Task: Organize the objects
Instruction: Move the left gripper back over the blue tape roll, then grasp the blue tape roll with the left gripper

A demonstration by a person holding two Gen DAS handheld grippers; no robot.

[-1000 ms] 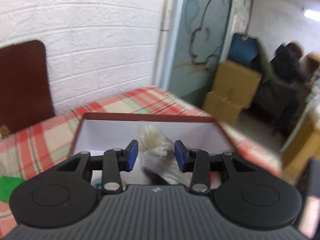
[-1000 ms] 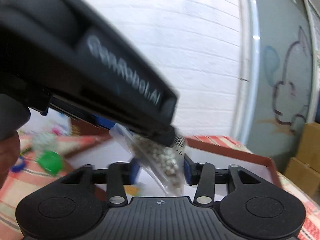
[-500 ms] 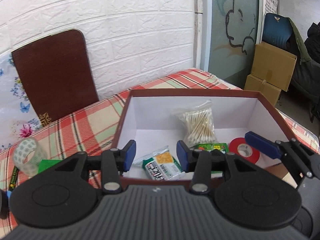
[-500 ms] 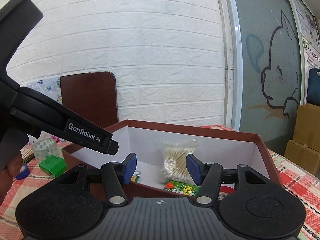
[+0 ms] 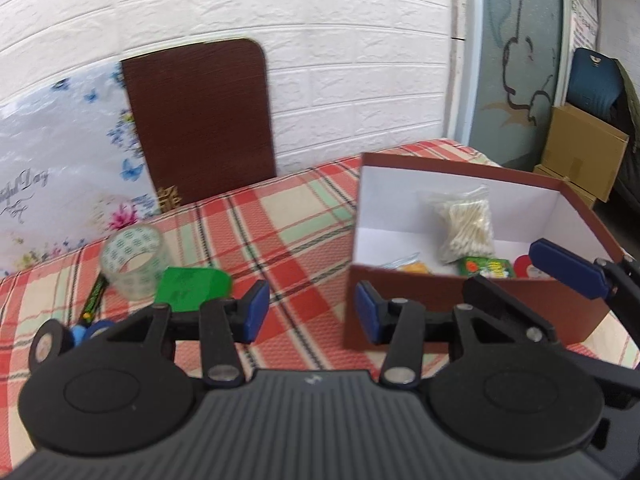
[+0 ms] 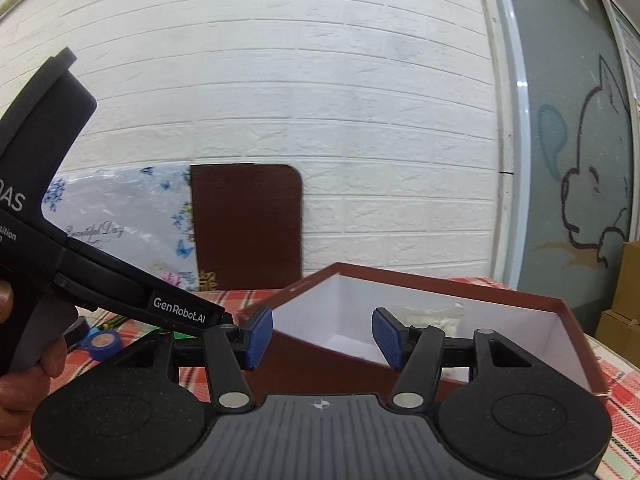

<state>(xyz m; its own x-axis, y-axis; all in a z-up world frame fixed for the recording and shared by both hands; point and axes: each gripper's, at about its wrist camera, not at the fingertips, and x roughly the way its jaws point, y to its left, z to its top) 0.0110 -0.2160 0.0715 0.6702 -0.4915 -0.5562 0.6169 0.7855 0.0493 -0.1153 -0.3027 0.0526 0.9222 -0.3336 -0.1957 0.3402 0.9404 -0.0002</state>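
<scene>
Box (image 5: 472, 312): brown outside, white inside, on the plaid cloth (image 5: 288, 216), ahead and to the right of the left gripper's right finger.
Left gripper (image 5: 310, 312): blue pads apart at a middling gap, nothing between them, only cloth beyond.
Right gripper (image 6: 322, 338): pads apart at a middling gap and empty; the box's near corner lies beyond the gap.
Swab bag (image 5: 466, 226): inside the box against its far wall, beyond the left gripper's right finger.
Green packet (image 5: 486, 268): on the box floor just in front of the swab bag; a red roll (image 5: 524, 266) just right of it, partly hidden by the right gripper's pad.
Clear tape (image 5: 134, 258): on the cloth beyond the left finger, touching or nearly touching a green block (image 5: 192, 284).
Pencil (image 5: 94, 298): probably a pencil, too blurred to be sure, lying left of the green block.
Blue roll (image 6: 105, 343): on the cloth, left of the right gripper's left finger.
Hand (image 6: 24, 368): wrapped round the left gripper's handle.
Brown board (image 5: 200, 120): upright against the brick wall.
</scene>
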